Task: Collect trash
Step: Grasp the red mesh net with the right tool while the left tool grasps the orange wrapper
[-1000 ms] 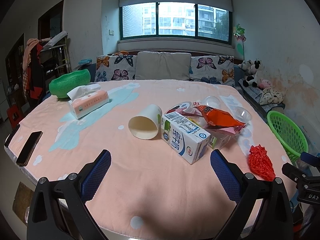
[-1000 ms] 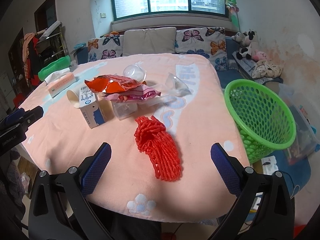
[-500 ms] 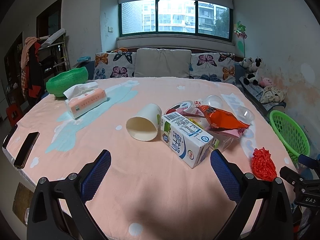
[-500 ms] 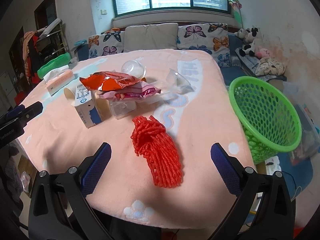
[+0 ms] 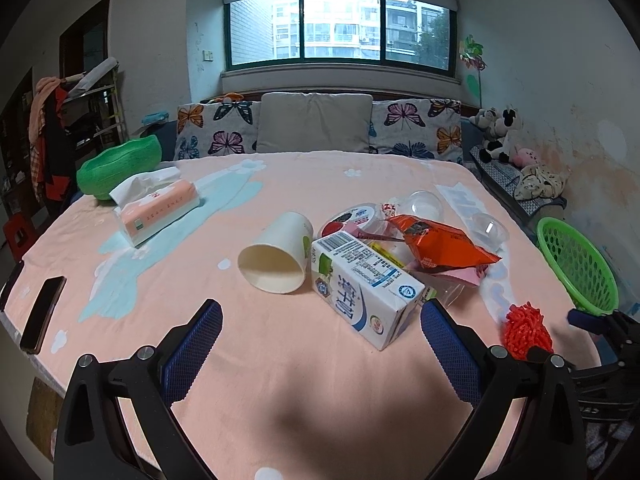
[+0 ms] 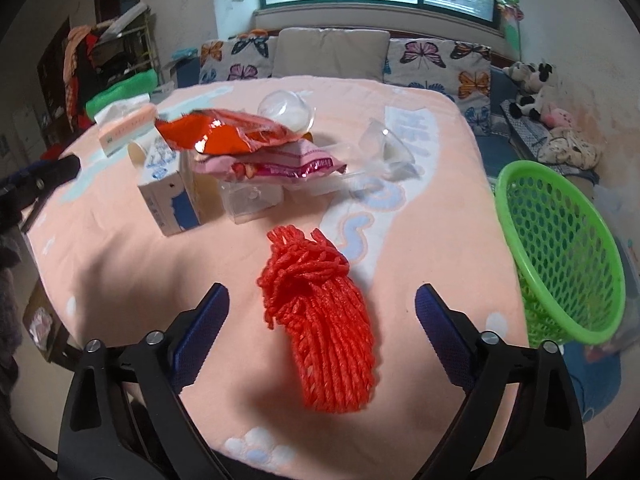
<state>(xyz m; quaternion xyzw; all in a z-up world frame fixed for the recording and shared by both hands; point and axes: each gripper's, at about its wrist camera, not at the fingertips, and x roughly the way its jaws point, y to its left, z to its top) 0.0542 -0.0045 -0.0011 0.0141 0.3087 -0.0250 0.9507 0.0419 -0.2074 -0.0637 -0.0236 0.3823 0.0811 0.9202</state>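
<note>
A red foam net sleeve lies on the pink tablecloth between the blue pads of my right gripper, whose jaws are closing but stand apart from it. Beyond it sits a pile: milk carton, orange snack bag, pink wrapper and clear plastic cups. My left gripper is open over bare cloth, just short of the milk carton and a tipped paper cup. The orange bag and red net show to its right.
A green mesh basket stands off the table's right edge, also the basket in the left view. A tissue box, a green bowl and a phone lie at the left. Cushions line the sofa behind.
My right gripper came down and forward over the red net, which now lies between its pads, and the jaws narrowed slightly. The left gripper edged towards the carton and cup.
</note>
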